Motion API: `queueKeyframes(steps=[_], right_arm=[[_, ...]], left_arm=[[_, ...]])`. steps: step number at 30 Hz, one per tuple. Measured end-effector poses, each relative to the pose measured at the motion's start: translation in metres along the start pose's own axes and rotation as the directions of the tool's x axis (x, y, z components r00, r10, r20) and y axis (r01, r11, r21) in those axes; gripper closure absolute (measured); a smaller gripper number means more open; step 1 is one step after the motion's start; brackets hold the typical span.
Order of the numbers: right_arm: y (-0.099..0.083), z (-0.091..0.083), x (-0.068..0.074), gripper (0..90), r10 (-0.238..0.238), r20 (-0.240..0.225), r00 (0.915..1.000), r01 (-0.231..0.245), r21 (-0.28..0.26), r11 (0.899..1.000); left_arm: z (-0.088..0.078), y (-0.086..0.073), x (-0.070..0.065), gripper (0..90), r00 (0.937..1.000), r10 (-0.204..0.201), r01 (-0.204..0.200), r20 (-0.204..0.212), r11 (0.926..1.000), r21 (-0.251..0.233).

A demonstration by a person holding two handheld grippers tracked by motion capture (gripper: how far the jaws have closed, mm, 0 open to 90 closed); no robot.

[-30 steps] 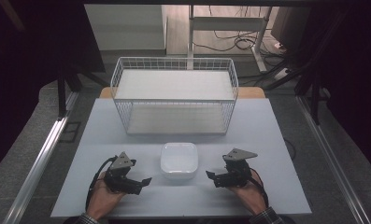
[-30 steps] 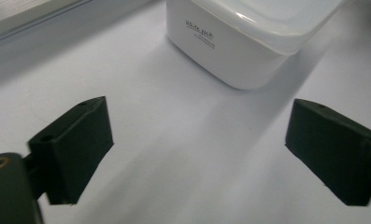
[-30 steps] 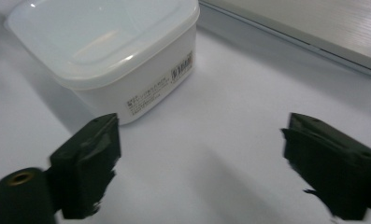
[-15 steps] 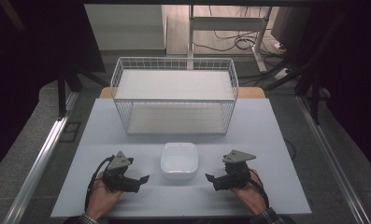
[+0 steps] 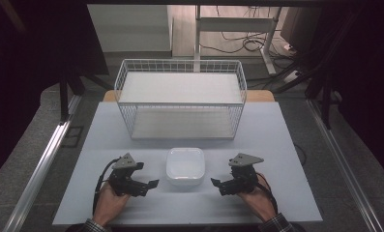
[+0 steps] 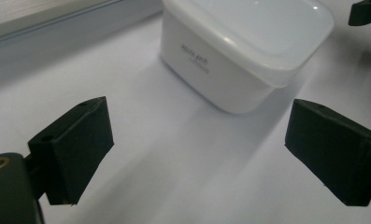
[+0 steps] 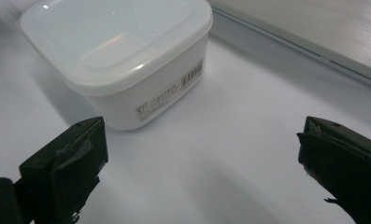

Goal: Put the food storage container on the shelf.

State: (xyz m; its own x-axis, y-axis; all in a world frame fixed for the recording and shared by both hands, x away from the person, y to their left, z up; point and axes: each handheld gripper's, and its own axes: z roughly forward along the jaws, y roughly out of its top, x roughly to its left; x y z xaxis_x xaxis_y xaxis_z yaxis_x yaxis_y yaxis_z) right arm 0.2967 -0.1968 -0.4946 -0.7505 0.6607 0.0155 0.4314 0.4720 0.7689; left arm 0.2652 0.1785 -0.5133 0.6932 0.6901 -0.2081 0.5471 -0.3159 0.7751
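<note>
A white square plastic container (image 5: 185, 166) with a translucent lid stands near the table's front edge, between my two grippers. My left gripper (image 5: 150, 187) rests on the table just to its left, open, jaws pointing toward it. In the left gripper view the container (image 6: 248, 51) sits ahead of the open left gripper (image 6: 199, 149), apart from the jaws. My right gripper (image 5: 217, 186) lies to the container's right. Its jaws have just been opening and hold nothing. The right gripper view shows the barcode-labelled container (image 7: 117, 56) ahead and left of the open right gripper (image 7: 199, 163).
A white wire basket (image 5: 180, 121) with a flat white shelf across its top stands at the back of the pale table (image 5: 276, 145). Beyond it are a desk frame and cables on the floor. Metal rails run along both sides of the table.
</note>
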Motion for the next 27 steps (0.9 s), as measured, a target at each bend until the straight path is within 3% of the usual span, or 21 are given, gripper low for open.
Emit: queueKeyframes(steps=[8,10,17,22,24,25,26,27], right_arm=[[0.014,0.004,0.002,0.0,0.018,-0.023,0.9996,-0.019,-0.011,1.000],[0.022,0.008,0.004,0.0,0.032,-0.015,0.9994,-0.032,-0.002,0.999],[0.038,0.023,0.007,0.0,0.036,-0.059,0.9976,-0.033,0.039,0.999],[0.048,0.035,0.008,0.2,0.054,-0.094,0.9942,-0.049,0.047,0.998],[0.052,0.046,0.008,3.3,0.071,-0.123,0.9898,-0.063,0.073,0.995],[0.052,0.046,0.008,3.3,0.071,-0.123,0.9898,-0.063,0.073,0.995],[0.052,0.053,0.008,5.9,0.079,-0.153,0.9850,-0.065,0.098,0.993],[0.052,0.055,0.006,9.1,0.101,-0.181,0.9783,-0.083,0.105,0.991]], left_arm=[[0.010,0.020,-0.006,5.2,0.9994,0.033,-0.033,-0.011,0.9993,0.016],[0.014,0.027,-0.004,5.5,0.9995,0.022,-0.022,0.021,0.9997,0.010],[0.030,0.044,-0.004,6.7,0.9991,0.036,-0.036,0.022,0.9987,0.036],[0.046,0.053,0.001,7.6,0.9992,0.012,-0.014,0.037,0.9984,0.056],[0.051,0.053,0.005,10.1,0.9965,-0.036,0.032,0.075,0.9976,0.061],[0.051,0.053,0.005,12.2,0.9965,-0.036,0.032,0.075,0.9976,0.061],[0.051,0.052,0.008,16.4,0.9900,-0.065,0.056,0.126,0.9960,0.070],[0.051,0.052,0.008,20.6,0.9900,-0.065,0.056,0.126,0.9960,0.070]])
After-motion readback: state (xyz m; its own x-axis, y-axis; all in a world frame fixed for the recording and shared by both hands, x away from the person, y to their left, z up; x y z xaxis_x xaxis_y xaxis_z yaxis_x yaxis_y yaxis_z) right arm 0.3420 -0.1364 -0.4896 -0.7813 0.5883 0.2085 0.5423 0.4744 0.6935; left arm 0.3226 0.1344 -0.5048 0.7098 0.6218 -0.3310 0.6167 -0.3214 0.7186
